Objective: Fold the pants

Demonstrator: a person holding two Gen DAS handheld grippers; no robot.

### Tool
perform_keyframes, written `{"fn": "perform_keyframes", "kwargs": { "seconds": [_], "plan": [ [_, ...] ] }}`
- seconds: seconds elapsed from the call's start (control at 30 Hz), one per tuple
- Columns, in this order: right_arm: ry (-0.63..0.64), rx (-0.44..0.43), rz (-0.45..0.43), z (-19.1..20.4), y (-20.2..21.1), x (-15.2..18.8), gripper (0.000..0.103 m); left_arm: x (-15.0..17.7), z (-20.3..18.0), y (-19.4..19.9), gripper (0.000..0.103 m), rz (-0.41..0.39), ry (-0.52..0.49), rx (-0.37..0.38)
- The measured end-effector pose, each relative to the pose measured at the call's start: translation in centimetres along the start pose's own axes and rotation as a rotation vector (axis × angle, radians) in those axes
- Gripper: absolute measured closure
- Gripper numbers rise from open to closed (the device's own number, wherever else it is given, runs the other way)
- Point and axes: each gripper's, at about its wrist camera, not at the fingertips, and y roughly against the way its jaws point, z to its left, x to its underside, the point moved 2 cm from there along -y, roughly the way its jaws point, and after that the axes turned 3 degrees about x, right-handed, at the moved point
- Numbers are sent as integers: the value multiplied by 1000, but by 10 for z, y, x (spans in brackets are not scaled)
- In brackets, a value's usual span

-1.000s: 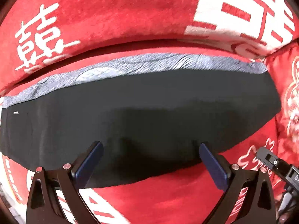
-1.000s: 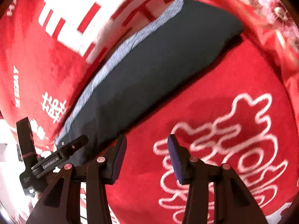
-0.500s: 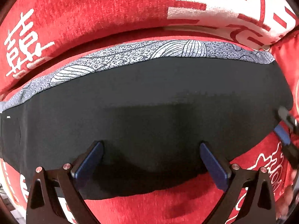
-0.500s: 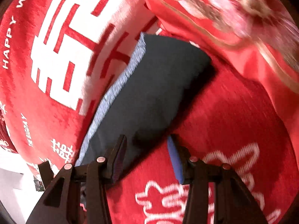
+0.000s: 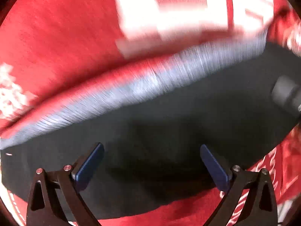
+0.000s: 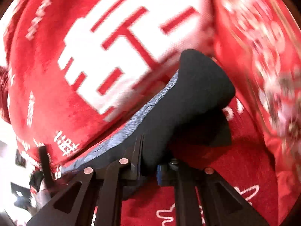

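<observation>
I see the dark pants [image 5: 169, 131] lying across the red blanket [image 5: 56, 37], their grey patterned strip [image 5: 169, 69] along the far edge. My left gripper [image 5: 150, 162] hangs wide above the pants, gripping nothing. My right gripper [image 6: 148, 162] has just been closing and now pinches the pants' near edge, fabric bunched between its pads.

Dark pants [image 5: 169, 131] on red blanket [image 5: 56, 47]

Right tool [image 6: 148, 162] just clamped dark pants [image 6: 190, 101] edge, red blanket [image 6: 56, 86] underneath.
</observation>
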Motion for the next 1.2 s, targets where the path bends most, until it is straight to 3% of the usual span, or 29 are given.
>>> {"fn": "perform_keyframes", "kwargs": {
  "seconds": [0.07, 0.23, 0.33, 0.5, 0.6, 0.73, 0.77, 0.83, 0.87, 0.93, 0.97, 1.03, 1.1, 1.2],
  "plan": [
    [57, 6, 43, 16, -7, 3, 93, 5, 1, -4, 1, -28, 17, 23],
    [255, 78, 35, 71, -6, 8, 93, 10, 18, 17, 1, 0, 2, 77],
    [341, 116, 46, 104, -6, 13, 92, 21, 53, 50, 1, -73, 49, 76],
    [513, 187, 75, 173, -18, 47, 92, 43, 136, 93, 1, -127, 140, -3],
    [661, 224, 98, 227, -38, 86, 92, 66, 191, 105, 1, -122, 217, -51],
    [870, 284, 146, 286, -95, 158, 87, 103, 275, 98, 1, -53, 348, -156],
    [932, 329, 171, 293, -113, 180, 79, 114, 292, 94, 1, -30, 385, -174],
    [1102, 484, 243, 296, -154, 229, 74, 137, 321, 90, 1, 11, 456, -190],
    [1181, 555, 217, 298, -160, 245, 74, 143, 329, 90, 1, 19, 472, -187],
    [1237, 566, 169, 307, -148, 258, 65, 153, 338, 91, 1, 23, 477, -176],
    [1205, 520, 183, 312, -137, 258, 60, 154, 337, 92, 1, 26, 471, -159],
    [1012, 302, 279, 320, -110, 244, 59, 153, 330, 98, 1, 18, 462, -109],
    [703, 103, 356, 311, -95, 214, 58, 141, 322, 102, 1, -6, 442, -35],
    [250, -78, 425, 272, -107, 186, 58, 117, 298, 102, 1, -22, 396, 60]
  ]
}}
